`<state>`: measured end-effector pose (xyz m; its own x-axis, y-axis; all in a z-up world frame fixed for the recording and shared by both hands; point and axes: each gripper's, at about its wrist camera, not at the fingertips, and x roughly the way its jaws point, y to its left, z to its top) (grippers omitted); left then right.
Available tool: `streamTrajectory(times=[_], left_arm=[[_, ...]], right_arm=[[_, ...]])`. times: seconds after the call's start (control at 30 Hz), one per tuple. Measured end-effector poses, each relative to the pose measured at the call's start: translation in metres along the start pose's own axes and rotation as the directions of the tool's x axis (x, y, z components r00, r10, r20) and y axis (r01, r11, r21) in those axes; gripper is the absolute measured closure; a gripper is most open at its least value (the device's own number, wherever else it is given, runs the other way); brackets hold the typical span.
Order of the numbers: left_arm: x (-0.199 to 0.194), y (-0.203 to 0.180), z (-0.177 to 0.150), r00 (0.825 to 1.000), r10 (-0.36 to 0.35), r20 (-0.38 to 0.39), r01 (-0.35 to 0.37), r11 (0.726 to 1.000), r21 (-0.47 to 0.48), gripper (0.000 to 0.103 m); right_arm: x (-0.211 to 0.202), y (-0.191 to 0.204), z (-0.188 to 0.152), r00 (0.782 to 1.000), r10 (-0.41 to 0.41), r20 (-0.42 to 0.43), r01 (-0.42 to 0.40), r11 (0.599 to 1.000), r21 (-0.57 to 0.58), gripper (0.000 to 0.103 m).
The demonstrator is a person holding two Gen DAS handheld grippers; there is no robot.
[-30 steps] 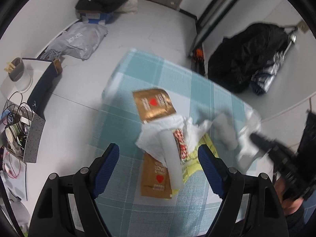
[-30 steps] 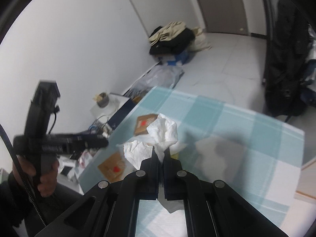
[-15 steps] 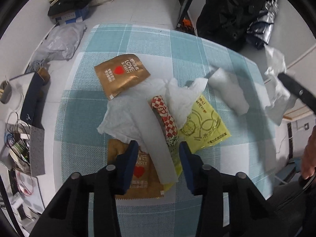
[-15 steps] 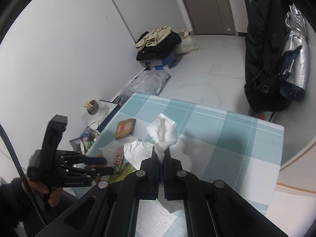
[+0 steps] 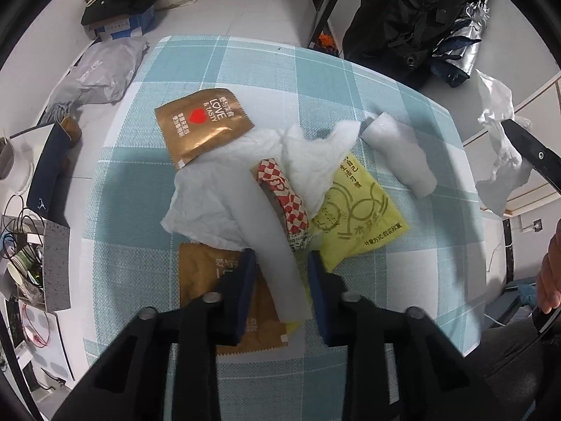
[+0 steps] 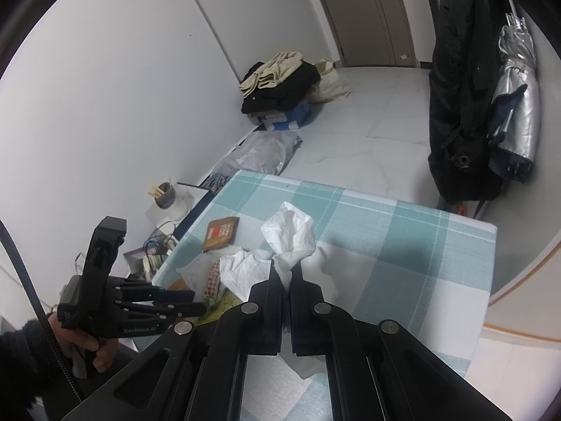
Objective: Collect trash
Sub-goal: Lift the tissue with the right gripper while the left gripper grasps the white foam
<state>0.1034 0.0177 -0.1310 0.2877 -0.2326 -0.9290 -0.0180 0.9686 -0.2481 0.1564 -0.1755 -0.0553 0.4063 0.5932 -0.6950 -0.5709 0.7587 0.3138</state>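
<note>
1. Gold wrapper [image 5: 203,122] on the far left of the pile – printed "LOVE & TASTY" with a red heart; second gold wrapper [image 5: 217,301] of the same kind lying nearest, half under the left claw [image 5: 280,273].
2. Yellow packet [image 5: 357,217] to the right, printed with looping line art and characters too small to read; red-and-white checked wrapper [image 5: 285,198] beside it.
3. Crumpled white tissues [image 5: 224,203] across the middle of the teal-checked table [image 5: 403,112]; white foam piece [image 5: 399,154] lying apart to the right.
4. Long white foam strip [image 5: 277,256] between the blue pads [image 5: 245,280] – left claw just been closing, now pinching the strip's sides.
5. Right claw [image 6: 285,273] clenched on a white crumpled tissue [image 6: 291,238], held above the table.
6. "Genrobot.AI" legible on the left claw body in the right wrist view.
</note>
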Motion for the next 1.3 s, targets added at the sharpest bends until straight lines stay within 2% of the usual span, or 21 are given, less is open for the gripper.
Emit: streamTrajectory(times=[0.37, 0.67, 0.9, 1.3], left_arm=[[-0.007, 0.005, -0.004, 0.999, -0.033, 0.018, 0.034, 0.999, -0.008, 0.098], [-0.025, 0.007, -0.007, 0.992, -0.104, 0.072, 0.107, 0.994, -0.029, 0.099], [-0.053, 0.000, -0.012, 0.971, -0.167, 0.173, 0.168, 0.986, 0.006, 0.099], [-0.094, -0.015, -0.027, 0.930, -0.190, 0.314, 0.163, 0.981, 0.109, 0.099]], right_arm=[[-0.006, -0.002, -0.005, 0.999, -0.039, 0.013, 0.039, 0.998, 0.040, 0.101], [-0.015, 0.020, -0.014, 0.998, -0.051, 0.038, 0.049, 0.997, 0.051, 0.101], [-0.021, 0.034, -0.026, 0.996, -0.069, 0.053, 0.065, 0.995, 0.076, 0.101], [-0.040, 0.057, -0.067, 0.989, -0.119, 0.087, 0.104, 0.982, 0.156, 0.101]])
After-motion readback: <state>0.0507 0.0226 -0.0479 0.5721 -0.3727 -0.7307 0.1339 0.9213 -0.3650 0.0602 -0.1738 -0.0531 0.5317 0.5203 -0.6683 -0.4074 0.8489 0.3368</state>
